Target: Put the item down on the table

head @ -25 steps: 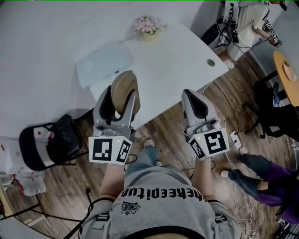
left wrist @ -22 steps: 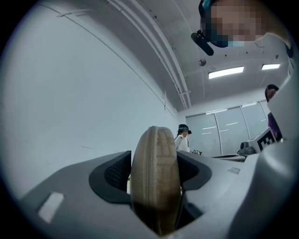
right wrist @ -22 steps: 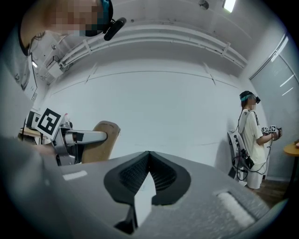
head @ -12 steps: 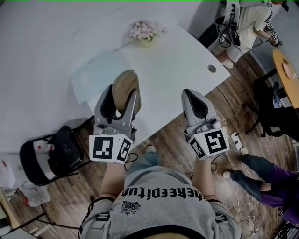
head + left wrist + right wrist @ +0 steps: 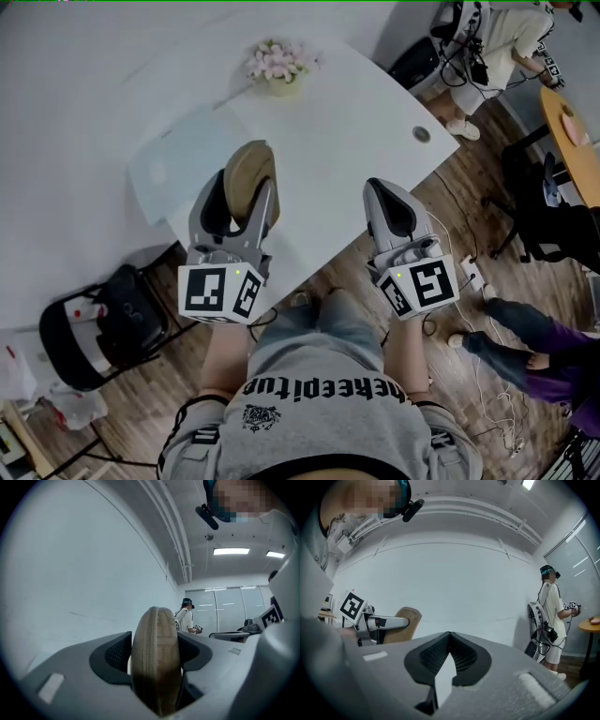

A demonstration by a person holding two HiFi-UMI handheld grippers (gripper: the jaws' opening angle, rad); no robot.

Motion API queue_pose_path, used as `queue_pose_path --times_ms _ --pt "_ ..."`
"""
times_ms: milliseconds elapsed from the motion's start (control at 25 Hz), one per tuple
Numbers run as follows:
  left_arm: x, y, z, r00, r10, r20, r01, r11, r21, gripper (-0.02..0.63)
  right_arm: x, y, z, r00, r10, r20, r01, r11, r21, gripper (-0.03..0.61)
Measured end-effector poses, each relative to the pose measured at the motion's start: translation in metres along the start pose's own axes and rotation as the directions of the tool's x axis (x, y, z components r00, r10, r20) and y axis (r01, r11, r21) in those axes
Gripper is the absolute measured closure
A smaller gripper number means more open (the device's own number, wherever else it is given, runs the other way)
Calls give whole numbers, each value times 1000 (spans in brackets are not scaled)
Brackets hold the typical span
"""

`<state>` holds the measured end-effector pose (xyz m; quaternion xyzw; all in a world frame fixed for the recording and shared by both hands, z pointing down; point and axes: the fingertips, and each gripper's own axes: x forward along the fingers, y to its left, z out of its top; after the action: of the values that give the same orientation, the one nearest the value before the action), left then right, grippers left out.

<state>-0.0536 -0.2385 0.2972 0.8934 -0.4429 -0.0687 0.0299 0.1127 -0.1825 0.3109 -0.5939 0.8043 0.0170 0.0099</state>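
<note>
A tan, round zipped case (image 5: 249, 169) stands on edge between the jaws of my left gripper (image 5: 246, 187), which is shut on it above the near edge of the white table (image 5: 328, 122). In the left gripper view the case (image 5: 156, 658) fills the gap, with both pads of the left gripper (image 5: 157, 639) pressed on its sides. My right gripper (image 5: 386, 192) hovers at the table's edge to the right, shut and holding nothing. Its tips meet in the right gripper view (image 5: 449, 634), where the case (image 5: 411, 619) also shows at the left.
A small pot of pink flowers (image 5: 277, 64) and a pale blue sheet (image 5: 178, 164) lie on the table, which has a cable hole (image 5: 422, 134). A black chair (image 5: 103, 323) stands at the left. Another person (image 5: 487, 37) and a wooden table (image 5: 572, 131) are at the right.
Both grippers have moved forward together over the table's near edge. The case is still held in the left one. The table and chair have shifted down and left in view.
</note>
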Motion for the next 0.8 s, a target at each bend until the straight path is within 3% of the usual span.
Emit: queue_pose_path --times_ms 440,800 --pt "40 7 -39 993 53 -101 -54 999 -2 329 35 -28 -11 998 62 -32 -62 998 19 577" --pt "75 15 -79 969 129 -210 -128 992 17 330 72 -52 -20 987 152 -57 -150 988 27 577"
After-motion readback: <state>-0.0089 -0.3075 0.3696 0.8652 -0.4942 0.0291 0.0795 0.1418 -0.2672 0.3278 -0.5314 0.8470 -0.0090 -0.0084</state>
